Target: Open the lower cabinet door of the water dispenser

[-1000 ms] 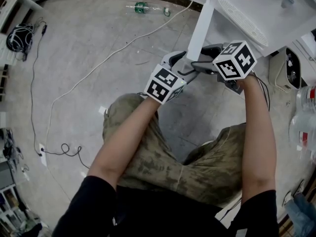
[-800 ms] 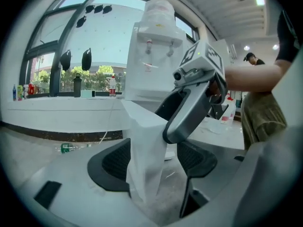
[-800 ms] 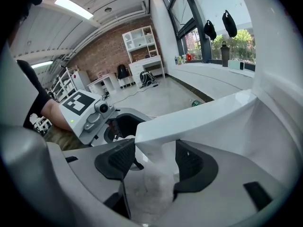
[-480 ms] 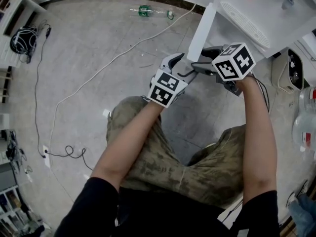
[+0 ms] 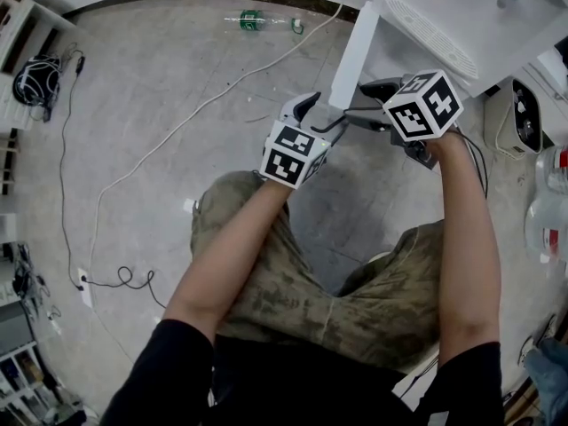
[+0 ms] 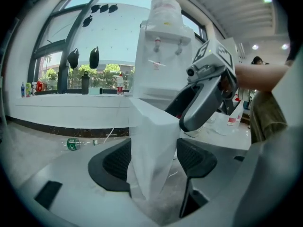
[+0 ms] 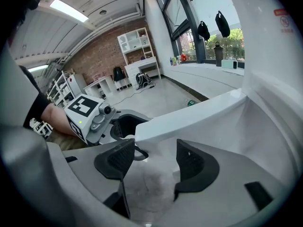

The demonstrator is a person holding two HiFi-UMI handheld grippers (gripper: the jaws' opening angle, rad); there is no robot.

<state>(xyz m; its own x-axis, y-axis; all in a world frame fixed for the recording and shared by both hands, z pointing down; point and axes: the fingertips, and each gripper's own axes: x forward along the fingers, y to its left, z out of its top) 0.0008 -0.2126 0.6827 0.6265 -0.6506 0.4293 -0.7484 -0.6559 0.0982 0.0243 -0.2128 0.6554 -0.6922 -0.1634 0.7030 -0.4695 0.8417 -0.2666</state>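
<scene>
The water dispenser [image 5: 461, 20] stood ahead of both claws and to the right of the left one. Its upper body and taps rose above that claw's jaws in the left gripper view. The lower cabinet door [image 5: 348, 50] was already swung well out from the cabinet. It ran edge-on away from the left gripper [image 5: 318, 114], with its free edge reaching back between that claw's jaws.

The left claw looked closed on that edge, with one pad on each face of the panel. The left pad lay along it, while the right pad seemed to meet it only near the tip, so I judged the hold shallow. The right gripper [image 5: 366, 105] sat just to the right of the left claw, on the door's inner side. Its jaws were apart with only floor between them, and the door's edge passed just above the tip of its left jaw.

To finish the swing well, the left claw should probably seat deeper on the edge, then draw leftward along the hinge's arc. The wrist should turn with the panel rather than tug straight back, since a straight pull could slip the pads off or drag the dispenser. The right claw could press flat on the inner face to help, or back off.
</scene>
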